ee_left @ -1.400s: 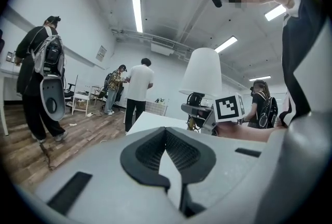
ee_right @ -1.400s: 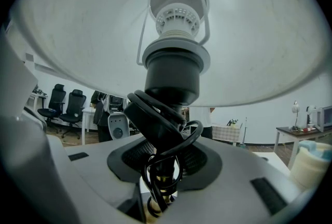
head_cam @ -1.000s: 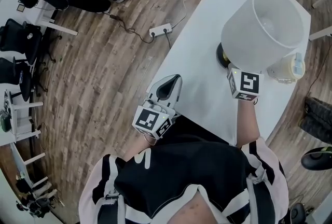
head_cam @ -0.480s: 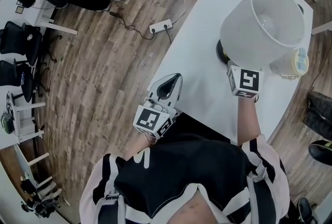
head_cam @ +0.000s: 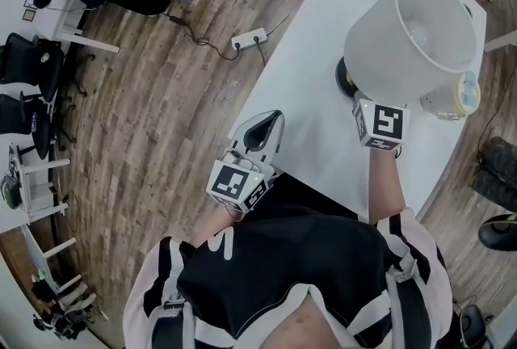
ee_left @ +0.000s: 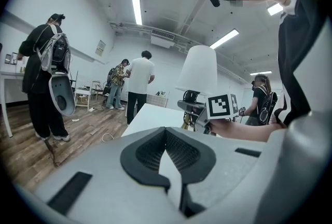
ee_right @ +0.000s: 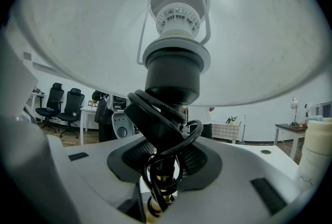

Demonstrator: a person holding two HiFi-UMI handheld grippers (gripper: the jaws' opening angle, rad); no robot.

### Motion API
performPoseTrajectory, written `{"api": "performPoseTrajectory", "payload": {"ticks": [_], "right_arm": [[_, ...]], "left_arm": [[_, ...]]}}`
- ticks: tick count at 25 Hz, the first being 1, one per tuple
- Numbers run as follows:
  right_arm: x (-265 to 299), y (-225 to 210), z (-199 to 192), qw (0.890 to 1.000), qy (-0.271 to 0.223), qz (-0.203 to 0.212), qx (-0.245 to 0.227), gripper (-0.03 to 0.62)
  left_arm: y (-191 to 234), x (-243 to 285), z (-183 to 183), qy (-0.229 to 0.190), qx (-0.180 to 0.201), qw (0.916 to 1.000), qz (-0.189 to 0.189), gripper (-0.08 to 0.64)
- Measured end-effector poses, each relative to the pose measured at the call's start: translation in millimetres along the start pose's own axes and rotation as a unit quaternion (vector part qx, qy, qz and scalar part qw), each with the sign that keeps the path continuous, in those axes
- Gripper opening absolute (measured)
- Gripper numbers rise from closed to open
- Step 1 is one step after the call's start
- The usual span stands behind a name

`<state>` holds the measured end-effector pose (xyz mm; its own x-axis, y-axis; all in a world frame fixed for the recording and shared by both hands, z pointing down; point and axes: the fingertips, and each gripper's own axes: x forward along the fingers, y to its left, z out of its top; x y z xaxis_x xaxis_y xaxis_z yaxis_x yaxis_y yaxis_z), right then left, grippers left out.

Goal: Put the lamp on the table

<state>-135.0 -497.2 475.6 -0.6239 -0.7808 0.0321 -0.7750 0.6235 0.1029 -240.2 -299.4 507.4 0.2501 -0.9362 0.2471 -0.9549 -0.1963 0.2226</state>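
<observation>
The lamp [head_cam: 408, 36] has a wide white shade and a dark round base [head_cam: 346, 85] that rests on the white table [head_cam: 315, 40]. My right gripper [head_cam: 361, 103] reaches in under the shade, level, with its marker cube just behind. In the right gripper view its jaws [ee_right: 163, 181] are shut on the lamp's brass stem [ee_right: 161, 186], which is wound with black cord below the black socket [ee_right: 173, 70]. My left gripper [head_cam: 262, 129] is shut and holds nothing, at the table's near left edge. The left gripper view shows its tips [ee_left: 166, 132] together, with the lamp [ee_left: 199, 70] beyond.
A cream-coloured container [head_cam: 452, 101] stands on the table right beside the lamp. On the wooden floor to the left lie a power strip [head_cam: 249, 40] and cables. Office chairs [head_cam: 28, 65] stand further left. Several people [ee_left: 139, 83] stand beyond the table's far end.
</observation>
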Motion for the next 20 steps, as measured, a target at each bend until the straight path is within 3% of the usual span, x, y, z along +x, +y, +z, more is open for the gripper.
{"api": "performPoseTrajectory", "payload": {"ticks": [12,20], "right_arm": [[0,4,-6,1.0,0.004,-0.01,0.013,0.146],[-32,12,-13,0.999,0.039,0.013,0.015,0.183]], "left_arm": [[-3,0,9,-0.014,-0.004,0.9999,-0.004,0.002],[-23,14,25,-0.031,-0.001,0.9988,-0.039,0.002]]}}
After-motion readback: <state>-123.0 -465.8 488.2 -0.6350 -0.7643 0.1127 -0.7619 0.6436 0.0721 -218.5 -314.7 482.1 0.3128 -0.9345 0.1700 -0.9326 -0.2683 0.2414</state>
